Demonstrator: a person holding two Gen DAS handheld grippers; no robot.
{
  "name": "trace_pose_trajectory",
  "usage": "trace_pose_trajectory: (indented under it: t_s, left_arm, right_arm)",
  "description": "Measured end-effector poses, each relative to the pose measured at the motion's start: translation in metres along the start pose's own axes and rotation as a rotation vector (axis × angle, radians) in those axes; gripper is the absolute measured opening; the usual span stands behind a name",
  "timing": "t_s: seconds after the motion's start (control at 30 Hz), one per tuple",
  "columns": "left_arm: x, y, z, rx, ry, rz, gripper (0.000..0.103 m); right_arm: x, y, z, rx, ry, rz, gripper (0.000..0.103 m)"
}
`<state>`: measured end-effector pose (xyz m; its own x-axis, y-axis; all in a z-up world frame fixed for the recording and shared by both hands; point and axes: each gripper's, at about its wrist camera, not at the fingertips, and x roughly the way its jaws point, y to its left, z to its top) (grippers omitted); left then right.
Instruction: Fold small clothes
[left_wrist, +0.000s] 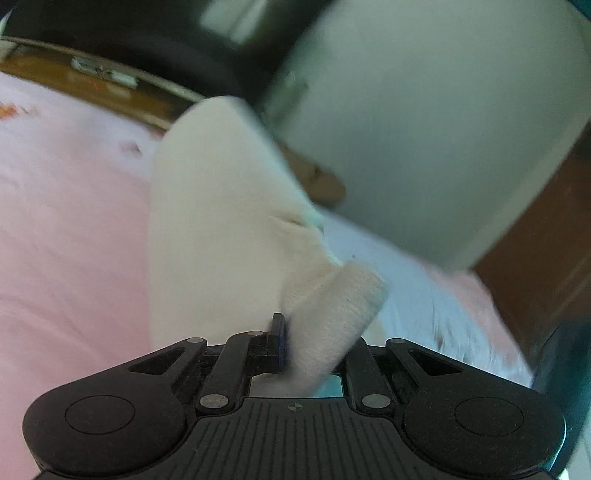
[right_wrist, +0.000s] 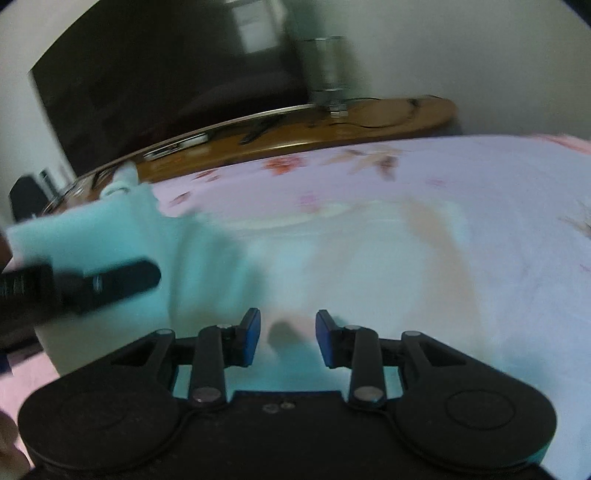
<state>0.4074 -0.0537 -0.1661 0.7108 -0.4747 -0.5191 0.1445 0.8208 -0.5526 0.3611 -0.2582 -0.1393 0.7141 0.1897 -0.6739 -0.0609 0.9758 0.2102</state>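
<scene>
A small white garment (left_wrist: 221, 221) hangs lifted above the pink bedsheet (left_wrist: 66, 229) in the left wrist view. My left gripper (left_wrist: 295, 343) is shut on its ribbed cuff (left_wrist: 332, 314). In the right wrist view the garment (right_wrist: 332, 266) looks white and pale mint and is spread on the sheet, blurred by motion. My right gripper (right_wrist: 288, 336) is open and empty just above the cloth. The left gripper's black body (right_wrist: 81, 284) shows at the left, holding the mint part raised.
A wooden bed board (right_wrist: 332, 129) with a metal trim runs behind the bed. A dark screen (right_wrist: 155, 81) stands beyond it. A pale wall or cabinet (left_wrist: 443, 129) fills the upper right of the left wrist view. The floral sheet (right_wrist: 498, 221) stretches right.
</scene>
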Motion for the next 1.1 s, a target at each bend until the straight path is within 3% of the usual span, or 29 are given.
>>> trace_pose_trajectory:
  t_s: [0.07,0.13,0.23,0.47,0.67,0.8,0.87,1.03,1.1]
  left_arm:
    - [0.013,-0.003,-0.011,0.007,0.069,-0.002,0.011]
    - [0.012,-0.005,-0.019,0.033,0.087,-0.004,0.011]
    - [0.003,-0.006,-0.020,0.063,0.105,-0.018,0.011]
    - [-0.027,-0.012,-0.022,0.147,0.151,-0.022,0.011]
    - [-0.077,-0.006,0.000,0.170,0.074,0.021,0.011]
    - [-0.077,0.018,0.025,0.062,0.034,0.087,0.011]
    - [-0.066,0.022,0.033,0.061,0.020,0.110,0.011]
    - [-0.013,0.027,0.043,0.010,0.032,0.148,0.011]
    - [0.003,0.024,0.044,0.008,0.045,0.151,0.011]
  right_arm:
    - [-0.005,-0.023,0.003,0.055,0.002,0.007,0.036]
    - [-0.009,-0.043,0.006,0.119,-0.003,0.031,0.039]
    - [-0.004,-0.062,0.007,0.218,0.032,0.139,0.051]
    - [0.023,-0.052,0.020,0.296,0.059,0.233,0.053]
    - [0.040,-0.031,0.021,0.281,0.126,0.278,0.053]
    - [0.046,-0.030,0.025,0.319,0.123,0.287,0.052]
    - [0.048,-0.030,0.028,0.341,0.121,0.310,0.052]
    - [0.049,-0.030,0.024,0.290,0.111,0.263,0.016]
    - [0.043,-0.027,0.021,0.253,0.082,0.245,0.013]
